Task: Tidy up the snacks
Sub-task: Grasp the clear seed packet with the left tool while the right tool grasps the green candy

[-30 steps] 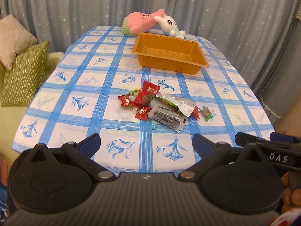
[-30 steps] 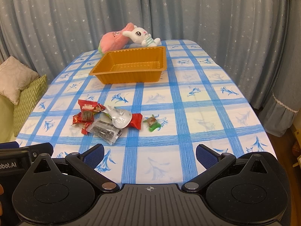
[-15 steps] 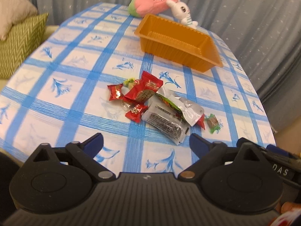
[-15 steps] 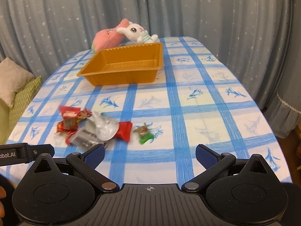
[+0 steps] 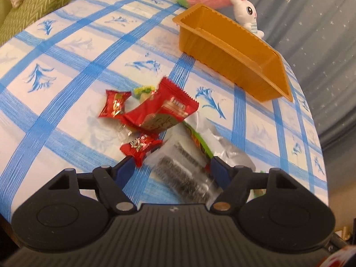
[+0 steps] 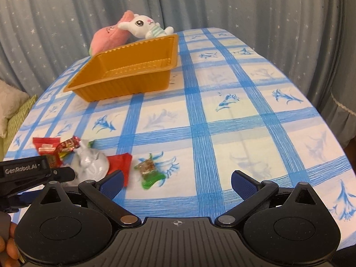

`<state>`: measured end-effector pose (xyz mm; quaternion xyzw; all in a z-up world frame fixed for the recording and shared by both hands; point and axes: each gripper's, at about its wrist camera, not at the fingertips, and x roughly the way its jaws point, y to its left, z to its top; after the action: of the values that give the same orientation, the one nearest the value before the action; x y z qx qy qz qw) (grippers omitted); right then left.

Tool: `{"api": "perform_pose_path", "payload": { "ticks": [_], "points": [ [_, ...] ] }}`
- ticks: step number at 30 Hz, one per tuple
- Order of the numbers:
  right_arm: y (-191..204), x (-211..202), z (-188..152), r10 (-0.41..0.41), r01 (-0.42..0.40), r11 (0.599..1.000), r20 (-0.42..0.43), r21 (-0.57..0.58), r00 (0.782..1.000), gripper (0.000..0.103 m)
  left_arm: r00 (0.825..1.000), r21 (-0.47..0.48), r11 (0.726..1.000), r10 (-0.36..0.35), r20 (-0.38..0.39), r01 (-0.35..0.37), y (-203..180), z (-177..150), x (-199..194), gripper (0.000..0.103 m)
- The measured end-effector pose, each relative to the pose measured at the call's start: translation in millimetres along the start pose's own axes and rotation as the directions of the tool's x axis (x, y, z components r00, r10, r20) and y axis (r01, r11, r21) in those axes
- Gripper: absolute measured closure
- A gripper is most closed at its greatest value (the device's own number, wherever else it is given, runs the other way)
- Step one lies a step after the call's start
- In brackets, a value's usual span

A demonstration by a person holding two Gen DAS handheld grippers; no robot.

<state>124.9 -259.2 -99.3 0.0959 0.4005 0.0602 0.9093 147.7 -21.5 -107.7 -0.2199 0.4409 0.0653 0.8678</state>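
Note:
A pile of snacks lies on the blue-checked tablecloth: a large red packet (image 5: 162, 111), two small red candies (image 5: 114, 105) (image 5: 139, 148), a clear pack of dark biscuits (image 5: 184, 173) and a silver pouch (image 5: 227, 151). My left gripper (image 5: 172, 170) is open, its fingers on either side of the clear pack. An orange tray (image 5: 231, 51) stands empty beyond. In the right wrist view my right gripper (image 6: 176, 182) is open and empty, just short of a green-wrapped candy (image 6: 148, 171) and a red wrapper (image 6: 119, 164). The tray (image 6: 129, 71) stands farther back.
A pink plush (image 6: 109, 37) and a white rabbit plush (image 6: 144, 26) lie behind the tray. Green and beige cushions (image 5: 33, 4) sit left of the table. Grey star-print curtains hang behind. The left gripper's body (image 6: 24, 173) shows at the right view's left edge.
My left gripper has dropped and moved forward to the snack pile, its fingers now around the clear pack. My right gripper has moved forward and lower toward the green candy.

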Motion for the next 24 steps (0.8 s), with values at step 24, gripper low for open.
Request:
{"api": "perform_pose_path", "payload": {
  "ticks": [24],
  "points": [
    [0,12,-5,0.006,-0.006,1.0,-0.006,-0.021,1.0,0.001,1.0,0.48,0.877,-0.022,-0.007,0.022,-11,-24,-4,0.058]
  ]
}}
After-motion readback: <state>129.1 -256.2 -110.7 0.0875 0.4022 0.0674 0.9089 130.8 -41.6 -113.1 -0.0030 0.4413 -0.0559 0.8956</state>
